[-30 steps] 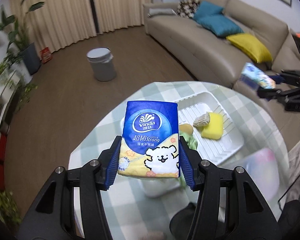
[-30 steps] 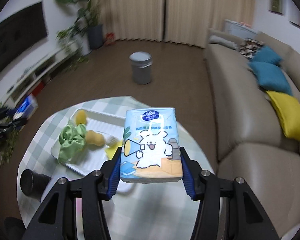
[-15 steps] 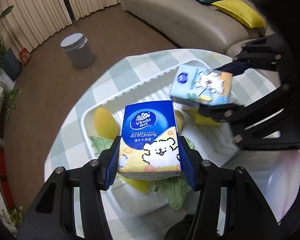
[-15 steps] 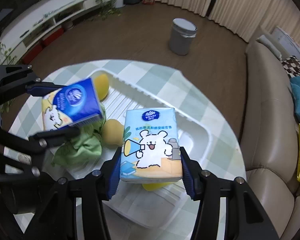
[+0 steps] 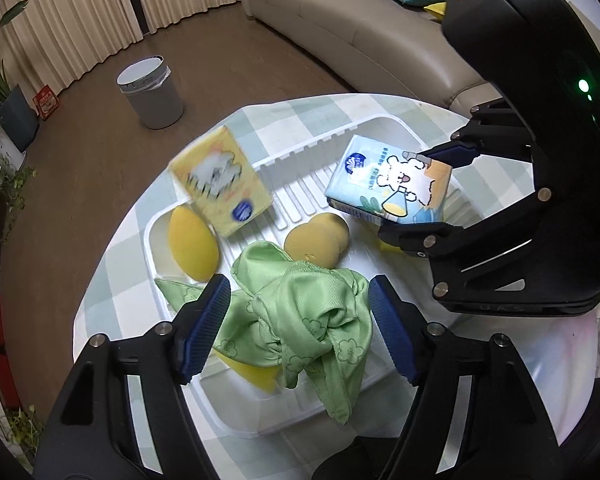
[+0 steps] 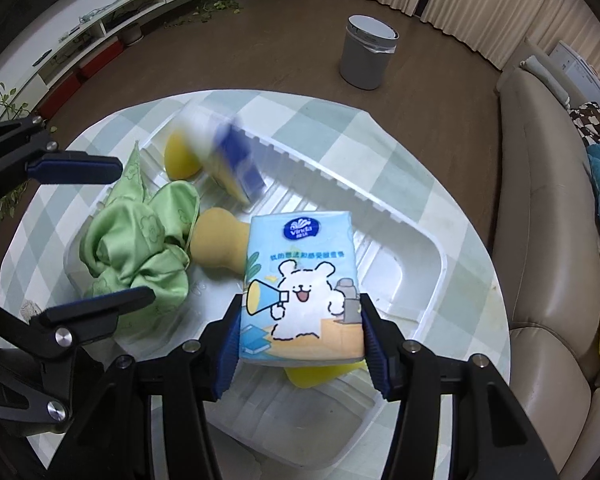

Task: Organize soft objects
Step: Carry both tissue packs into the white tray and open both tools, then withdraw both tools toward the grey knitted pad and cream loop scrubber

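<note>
Your left gripper, low in its frame, has its jaws spread with nothing between them, and the blurred yellow-and-blue tissue pack sits mid-left over the white tray, apparently just dropping in beside the yellow sponge, green cloth and tan sponge. Your right gripper clamps the light-blue Vinda tissue pack above the tray's right half, so that pack is what seems left to place. The tray rests on a round checked counter, with a grey bin on the wood floor and a beige sofa at right.
</note>
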### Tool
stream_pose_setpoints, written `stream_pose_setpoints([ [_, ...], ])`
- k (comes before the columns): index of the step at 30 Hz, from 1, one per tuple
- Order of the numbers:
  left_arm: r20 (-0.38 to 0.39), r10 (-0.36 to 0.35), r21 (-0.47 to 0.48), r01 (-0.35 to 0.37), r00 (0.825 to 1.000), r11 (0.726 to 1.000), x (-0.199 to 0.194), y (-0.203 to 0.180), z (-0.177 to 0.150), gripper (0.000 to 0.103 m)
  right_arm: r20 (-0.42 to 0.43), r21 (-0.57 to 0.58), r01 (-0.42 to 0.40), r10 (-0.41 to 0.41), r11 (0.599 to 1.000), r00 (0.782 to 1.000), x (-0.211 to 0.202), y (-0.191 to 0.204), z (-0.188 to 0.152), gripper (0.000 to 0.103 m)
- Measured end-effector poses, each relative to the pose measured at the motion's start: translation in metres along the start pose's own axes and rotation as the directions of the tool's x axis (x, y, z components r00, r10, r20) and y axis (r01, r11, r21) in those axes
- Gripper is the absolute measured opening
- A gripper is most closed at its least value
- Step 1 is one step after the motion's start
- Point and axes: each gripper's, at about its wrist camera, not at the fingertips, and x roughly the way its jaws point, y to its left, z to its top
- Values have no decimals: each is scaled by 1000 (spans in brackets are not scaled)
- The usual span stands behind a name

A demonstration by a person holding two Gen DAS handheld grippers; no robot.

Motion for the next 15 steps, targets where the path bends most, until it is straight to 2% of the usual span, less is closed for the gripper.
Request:
stream_pose_setpoints([
  [6, 14, -14, -25, 14, 1000, 1000, -2, 6, 0, 70, -10, 5, -7, 7, 1000, 1000, 7, -2, 0, 58],
  [10, 32, -23, -58, 25, 999, 998, -7, 14, 0, 71, -12, 8, -10, 10, 1000, 1000, 9, -2, -2, 66],
  [12, 44, -21, -68, 24, 999, 997, -11, 17, 0, 76, -3, 13, -9, 9, 1000, 1000, 7, -4, -3, 68],
  [15, 61, -22, -80, 27, 998, 996, -18, 21, -1, 76, 15, 23, -17, 17, 1000, 1000, 0, -6, -4, 73],
])
